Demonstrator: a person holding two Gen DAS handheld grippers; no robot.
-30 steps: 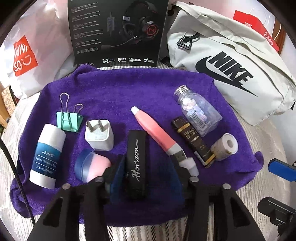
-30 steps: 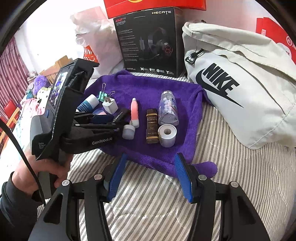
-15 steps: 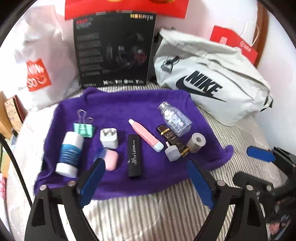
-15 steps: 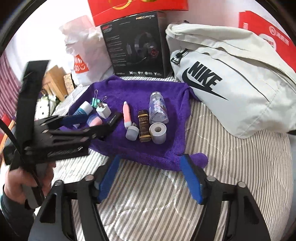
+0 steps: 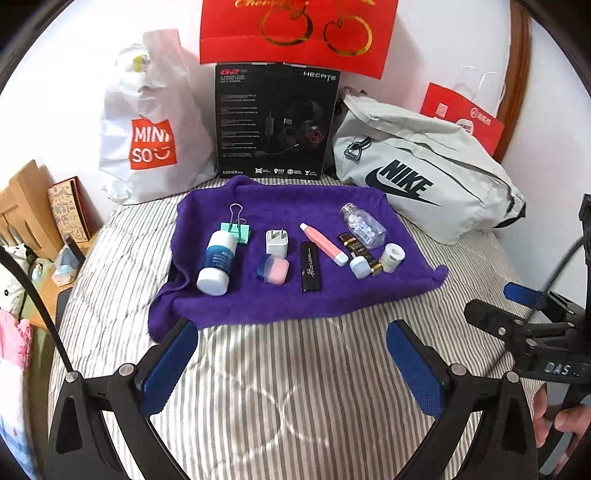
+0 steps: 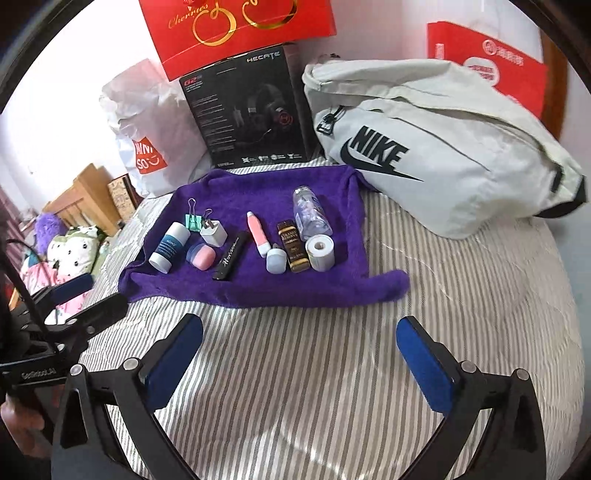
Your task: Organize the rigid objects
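Observation:
A row of small items lies on a purple towel: a white and blue stick, a green binder clip, a white charger, a pink and blue jar, a black Horizon case, a pink tube, a brown box, a clear bottle and a tape roll. My left gripper hangs over the striped bed in front of the towel, jaws opening wide with nothing between them. My right gripper is likewise back from the towel, jaws opening and empty.
Behind the towel stand a white Miniso bag, a black headset box, a red gift box and a grey Nike bag. A wooden shelf is at the left. Striped bedding lies under both grippers.
My left gripper let go of the black Horizon case, opened wide and drew back and up off the towel. My right gripper's jaws also spread wider.

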